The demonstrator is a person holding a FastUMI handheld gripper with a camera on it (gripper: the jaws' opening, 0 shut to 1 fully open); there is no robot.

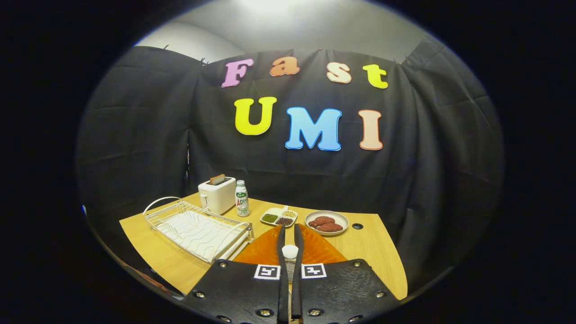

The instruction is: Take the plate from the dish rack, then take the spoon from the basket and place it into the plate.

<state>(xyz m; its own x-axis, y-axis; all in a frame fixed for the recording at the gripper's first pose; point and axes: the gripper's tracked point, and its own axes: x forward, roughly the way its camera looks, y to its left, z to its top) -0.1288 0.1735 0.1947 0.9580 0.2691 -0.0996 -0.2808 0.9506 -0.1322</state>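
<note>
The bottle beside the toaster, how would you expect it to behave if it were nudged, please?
The bottle is tall and narrow on the table, so it would probably tip. Round, it might then roll toward the toaster. The gripper is shut on a white spoon.

Orange ribbed plate flat on table beside empty white dish rack; white spoon over it.

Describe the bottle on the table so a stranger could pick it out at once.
Start at the wire dish rack on the wooden table. Behind it stands a white toaster, and the bottle stands right beside that, well beyond the gripper, whose fingers hold a white spoon over the orange plate. It is the one upright white bottle with a green label and white cap.
</note>
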